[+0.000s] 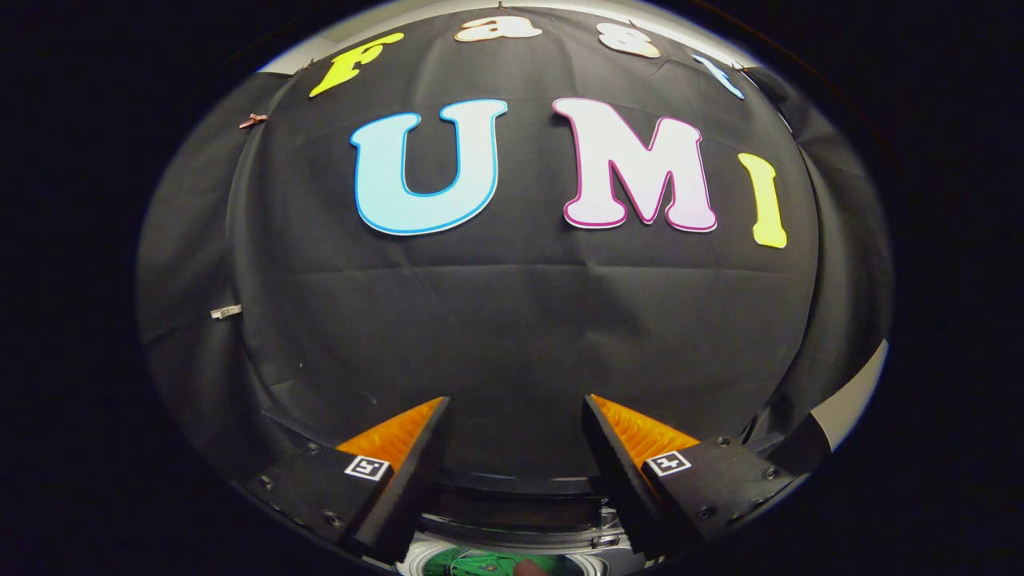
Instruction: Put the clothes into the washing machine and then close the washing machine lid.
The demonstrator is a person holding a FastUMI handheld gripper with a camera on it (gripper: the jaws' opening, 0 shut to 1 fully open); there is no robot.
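Observation:
My gripper (516,404) is held high and faces the booth's black cloth wall, its two fingers wide apart with nothing between them. Low down between the finger bases I see the top of the washing machine (512,532), with its dark rim and pale drum opening. A green piece of clothing (488,564) lies inside the drum, mostly cut off from sight. The lid of the machine cannot be made out.
The black cloth wall (512,320) stands close ahead, beyond the fingers. A strip of pale wall (852,408) shows past the cloth on the right side.

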